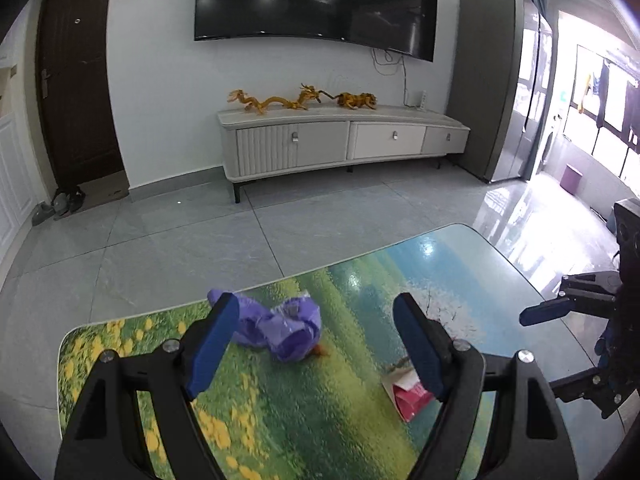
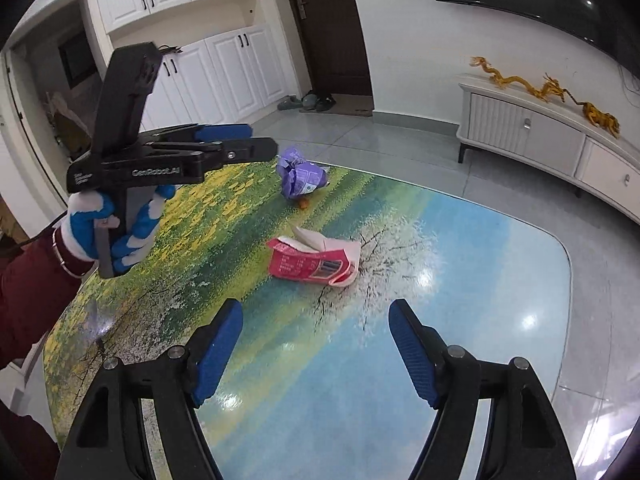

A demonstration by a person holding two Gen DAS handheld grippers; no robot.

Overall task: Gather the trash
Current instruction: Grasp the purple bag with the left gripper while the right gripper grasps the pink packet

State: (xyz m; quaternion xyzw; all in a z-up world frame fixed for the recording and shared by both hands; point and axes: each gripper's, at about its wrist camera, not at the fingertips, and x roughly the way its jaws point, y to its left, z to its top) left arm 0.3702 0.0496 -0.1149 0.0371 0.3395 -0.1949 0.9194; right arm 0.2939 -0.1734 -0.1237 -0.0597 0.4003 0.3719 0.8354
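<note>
A crumpled purple wrapper [image 1: 280, 330] [image 2: 300, 178] lies on the glossy landscape-print table [image 1: 460, 264] [image 2: 460, 280], with a small orange scrap [image 2: 304, 204] beside it. A torn pink carton [image 2: 316, 262] [image 1: 410, 398] lies nearer the middle. My left gripper [image 1: 315, 304] [image 2: 260, 140] hovers open over the table. The purple wrapper is just ahead of its left finger, and the carton is partly hidden behind its right finger. My right gripper [image 2: 316, 308] stands open and empty, a little short of the pink carton. One of its blue fingers [image 1: 540, 314] shows at the right edge.
A person's hand in a blue-and-white glove [image 2: 116, 224] with a dark red sleeve holds the left gripper. Beyond the table are grey floor tiles [image 1: 180, 240], a white TV cabinet [image 1: 344, 144] with golden dragon figures, a wall-mounted TV, and a dark door with shoes [image 2: 308, 101].
</note>
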